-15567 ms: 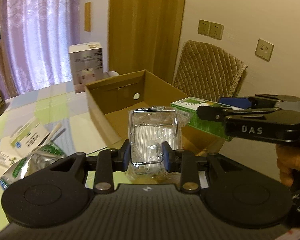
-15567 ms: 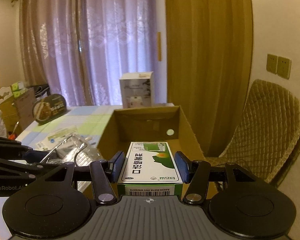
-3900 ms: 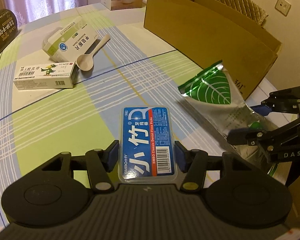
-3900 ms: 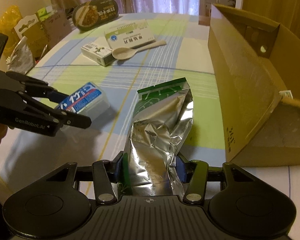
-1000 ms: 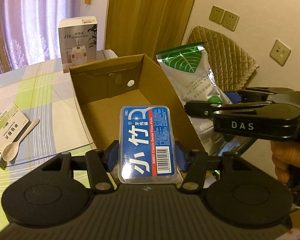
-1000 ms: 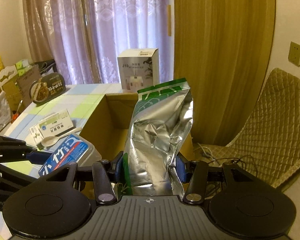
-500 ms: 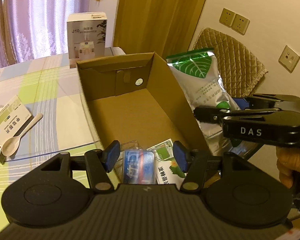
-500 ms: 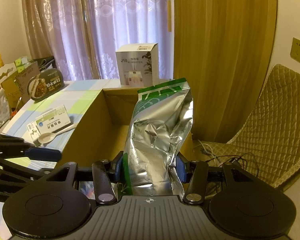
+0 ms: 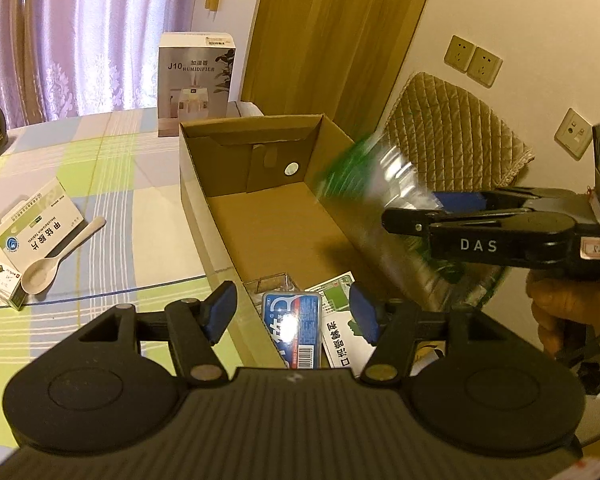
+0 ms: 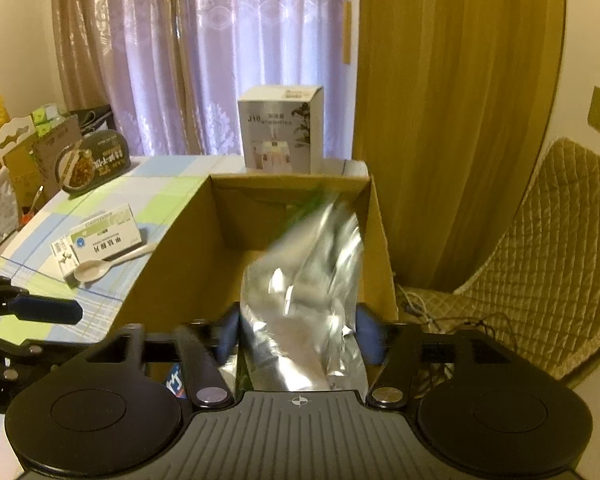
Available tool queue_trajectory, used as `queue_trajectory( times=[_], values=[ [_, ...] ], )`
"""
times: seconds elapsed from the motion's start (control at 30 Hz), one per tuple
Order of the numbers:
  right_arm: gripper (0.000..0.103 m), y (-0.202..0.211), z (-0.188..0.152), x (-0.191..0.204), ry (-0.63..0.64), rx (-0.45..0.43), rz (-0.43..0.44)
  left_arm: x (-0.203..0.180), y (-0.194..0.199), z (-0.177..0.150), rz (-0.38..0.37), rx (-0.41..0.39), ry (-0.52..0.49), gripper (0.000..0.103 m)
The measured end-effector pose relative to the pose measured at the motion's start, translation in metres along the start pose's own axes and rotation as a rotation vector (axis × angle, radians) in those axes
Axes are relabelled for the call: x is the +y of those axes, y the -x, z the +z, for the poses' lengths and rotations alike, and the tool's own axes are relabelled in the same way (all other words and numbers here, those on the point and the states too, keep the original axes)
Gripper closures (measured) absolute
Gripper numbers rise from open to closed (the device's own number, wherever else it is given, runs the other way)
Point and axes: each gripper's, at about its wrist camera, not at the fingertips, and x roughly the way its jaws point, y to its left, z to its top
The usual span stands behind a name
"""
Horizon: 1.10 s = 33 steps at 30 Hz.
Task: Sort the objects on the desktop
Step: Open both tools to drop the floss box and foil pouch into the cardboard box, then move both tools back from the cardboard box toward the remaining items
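The foil pouch (image 10: 304, 292) is a motion-blurred streak tipping over the cardboard box (image 10: 180, 264), so the step in hand looks like its drop; the right gripper (image 10: 298, 336) has its jaws spread, the pouch loose between them; the left gripper (image 9: 292, 312) hangs wide open and empty above the blue floss case (image 9: 294, 328), which lies in the box's near end beside a green-and-white carton (image 9: 340, 320); on the table (image 9: 112, 160) a medicine box (image 9: 40, 220) and a spoon (image 9: 56, 260) remain, so the next move is likely a reach there.
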Motion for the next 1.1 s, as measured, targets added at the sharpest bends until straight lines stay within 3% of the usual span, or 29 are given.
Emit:
queue_trajectory(
  times=[0.47,0.77,1.1],
  values=[
    [0.019,0.026,-0.017,0.008,-0.068,-0.002,0.006,0.015,0.020,-0.016,0.008,-0.013,0.033,0.041],
    [0.010,0.041,-0.022,0.039,-0.038,0.011,0.038,0.034,0.048,-0.028,0.043,-0.032,0.059,0.036],
    [0.002,0.053,-0.020,0.077,-0.006,0.023,0.070,0.061,0.082,-0.046,0.080,-0.060,0.097,0.023]
  ],
)
